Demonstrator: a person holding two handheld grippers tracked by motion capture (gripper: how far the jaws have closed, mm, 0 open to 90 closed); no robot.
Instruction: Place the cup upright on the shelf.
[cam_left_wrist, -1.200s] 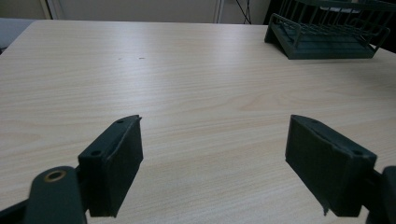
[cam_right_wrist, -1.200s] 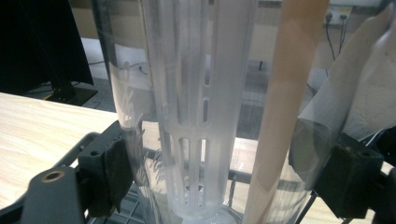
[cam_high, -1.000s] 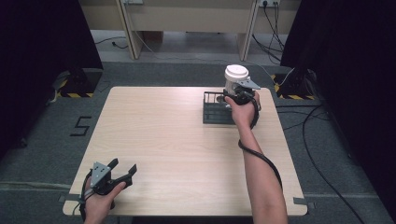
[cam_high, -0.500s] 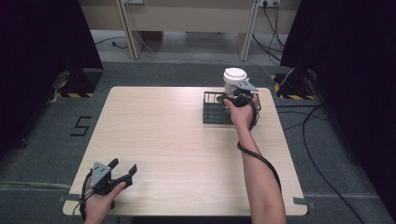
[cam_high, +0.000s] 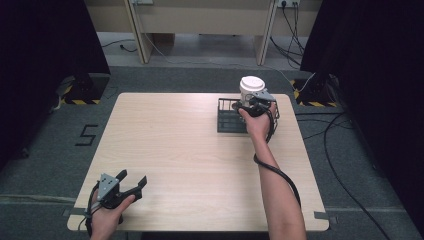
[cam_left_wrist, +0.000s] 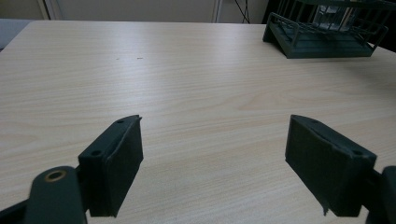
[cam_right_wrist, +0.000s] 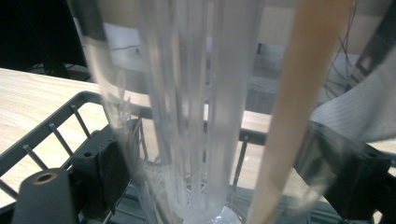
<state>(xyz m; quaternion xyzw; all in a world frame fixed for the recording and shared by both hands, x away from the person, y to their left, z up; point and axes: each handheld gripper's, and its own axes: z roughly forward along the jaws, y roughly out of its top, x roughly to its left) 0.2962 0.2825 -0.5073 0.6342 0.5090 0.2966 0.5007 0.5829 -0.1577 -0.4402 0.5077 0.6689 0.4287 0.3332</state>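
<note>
From above, your right gripper sits at the black wire basket in the table's far right corner, against a cup with a white lid standing at the basket. Your left gripper rests near the front left edge.

Along the left gripper, its jaws stand wide apart over bare wood, holding nothing.

Along the right gripper, a blurred clear cup stands between the jaws inside the basket; whether they actually pinch it, you cannot tell. My guess: you're placing or fetching it, so confirm the grip first.
</note>
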